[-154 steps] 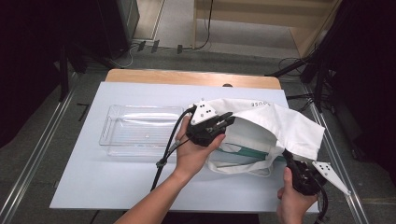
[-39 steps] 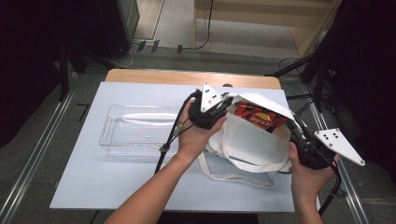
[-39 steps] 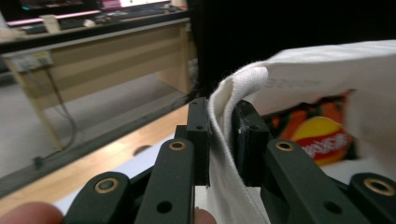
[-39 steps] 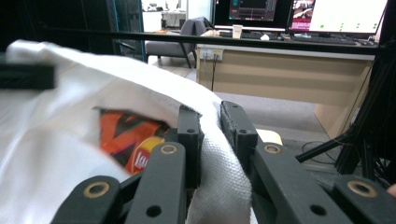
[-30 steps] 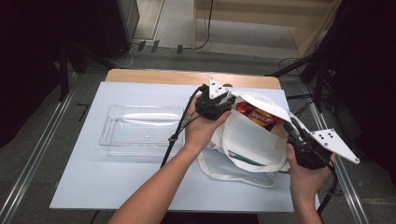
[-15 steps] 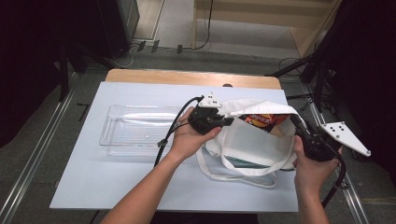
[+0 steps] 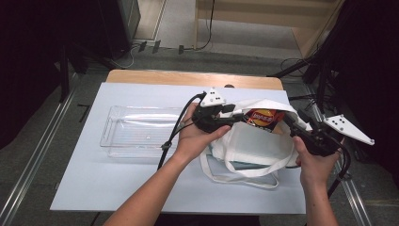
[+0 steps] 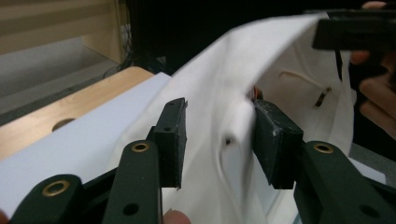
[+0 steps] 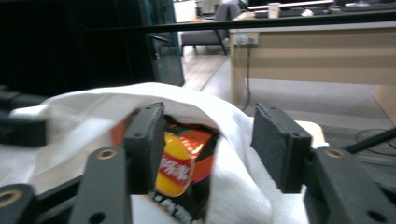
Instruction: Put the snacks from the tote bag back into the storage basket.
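Grippers work both sides of a white cloth tote bag [image 7: 256,141] that stands on the white table top [image 7: 117,183], just right of a clear plastic tray [image 7: 141,132]. An orange-and-red snack packet [image 7: 263,117] shows in the bag's open mouth.

The left gripper [image 7: 228,118] is at the bag's left rim. In the left gripper view its jaws have just been opening: the rim cloth [image 8: 224,121] hangs between the pads, lying against the right one and clear of the left.

The right gripper [image 7: 294,126] is at the right rim. Its jaws have also just been opening; in the right gripper view they straddle the rim [image 9: 233,135] loosely, one pad inside beside the packet [image 9: 180,168], the other outside and apart from the cloth.
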`<action>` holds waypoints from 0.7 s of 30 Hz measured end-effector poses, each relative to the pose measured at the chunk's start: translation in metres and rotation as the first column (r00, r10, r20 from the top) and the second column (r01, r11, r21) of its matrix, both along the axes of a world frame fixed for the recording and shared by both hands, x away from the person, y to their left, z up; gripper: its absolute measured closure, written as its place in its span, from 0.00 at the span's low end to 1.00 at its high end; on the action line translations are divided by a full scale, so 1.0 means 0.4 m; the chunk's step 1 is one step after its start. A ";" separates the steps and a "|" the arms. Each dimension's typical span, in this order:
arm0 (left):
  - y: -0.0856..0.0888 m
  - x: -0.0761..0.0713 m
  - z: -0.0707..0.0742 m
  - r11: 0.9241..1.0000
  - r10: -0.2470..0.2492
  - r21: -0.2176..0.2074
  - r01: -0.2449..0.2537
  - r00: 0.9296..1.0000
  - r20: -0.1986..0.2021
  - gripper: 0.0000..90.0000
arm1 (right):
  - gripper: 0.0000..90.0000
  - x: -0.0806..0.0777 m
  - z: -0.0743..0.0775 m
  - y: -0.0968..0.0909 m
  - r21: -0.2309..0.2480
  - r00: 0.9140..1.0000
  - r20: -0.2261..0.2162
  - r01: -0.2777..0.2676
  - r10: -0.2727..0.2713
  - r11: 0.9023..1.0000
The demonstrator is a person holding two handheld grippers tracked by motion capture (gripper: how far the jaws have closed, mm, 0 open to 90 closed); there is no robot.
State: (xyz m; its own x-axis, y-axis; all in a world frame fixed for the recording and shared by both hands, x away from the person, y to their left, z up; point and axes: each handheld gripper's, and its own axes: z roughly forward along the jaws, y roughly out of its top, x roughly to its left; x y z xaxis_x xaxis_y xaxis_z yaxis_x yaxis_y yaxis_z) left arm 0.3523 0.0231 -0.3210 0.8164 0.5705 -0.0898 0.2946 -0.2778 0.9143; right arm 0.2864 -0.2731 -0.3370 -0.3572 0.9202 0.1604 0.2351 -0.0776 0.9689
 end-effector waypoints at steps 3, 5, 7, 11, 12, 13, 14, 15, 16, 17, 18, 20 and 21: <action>-0.018 0.002 0.017 1.000 0.022 -0.018 -0.022 1.000 0.009 0.65 | 0.37 -0.032 0.008 0.001 0.006 1.000 0.008 0.018 -0.018 1.000; -0.025 0.005 0.021 1.000 0.022 -0.021 -0.022 1.000 0.006 0.68 | 0.34 -0.055 0.012 0.000 0.029 0.999 0.026 0.027 -0.028 0.999; -0.028 0.007 0.022 1.000 0.016 -0.027 -0.016 1.000 -0.001 0.74 | 0.34 -0.086 0.012 0.008 0.037 0.998 0.047 0.030 -0.031 0.999; -0.028 0.009 0.020 0.999 0.016 -0.045 -0.017 1.000 -0.021 0.85 | 0.38 -0.138 -0.015 0.057 -0.005 0.997 0.073 0.024 -0.023 1.000; -0.028 0.009 0.021 0.999 0.012 -0.043 -0.013 1.000 -0.023 0.87 | 0.40 -0.141 -0.027 0.071 -0.017 0.998 0.066 0.003 -0.002 1.000; -0.028 0.008 0.021 0.999 0.010 -0.046 -0.012 1.000 -0.027 0.89 | 0.41 -0.138 -0.040 0.086 -0.037 0.998 0.060 -0.008 0.010 0.999; -0.028 0.007 0.023 0.999 0.009 -0.042 -0.010 1.000 -0.027 0.90 | 0.43 -0.137 -0.051 0.097 -0.047 0.998 0.055 -0.010 0.013 0.999; -0.028 0.005 0.025 0.999 0.007 -0.040 -0.009 1.000 -0.027 0.91 | 0.44 -0.131 -0.065 0.108 -0.057 0.999 0.050 -0.018 0.020 0.998; -0.028 0.003 0.027 0.999 0.009 -0.038 -0.010 1.000 -0.028 0.91 | 0.45 -0.121 -0.078 0.117 -0.058 0.998 0.034 -0.042 0.044 0.997; -0.027 0.003 0.029 0.999 0.007 -0.036 -0.008 1.000 -0.027 0.92 | 0.45 -0.110 -0.089 0.125 -0.058 0.997 0.019 -0.067 0.069 0.996; -0.026 0.002 0.029 0.999 0.004 -0.038 -0.005 1.000 -0.028 0.92 | 0.44 -0.097 -0.099 0.133 -0.070 0.997 -0.001 -0.080 0.080 0.994; -0.024 0.002 0.029 0.999 -0.002 -0.040 0.001 0.999 -0.033 0.92 | 0.42 -0.068 -0.113 0.145 -0.094 0.996 -0.035 -0.081 0.078 0.992; -0.024 0.002 0.029 0.999 -0.002 -0.041 0.001 0.999 -0.035 0.92 | 0.40 -0.051 -0.120 0.150 -0.106 0.996 -0.048 -0.084 0.079 0.991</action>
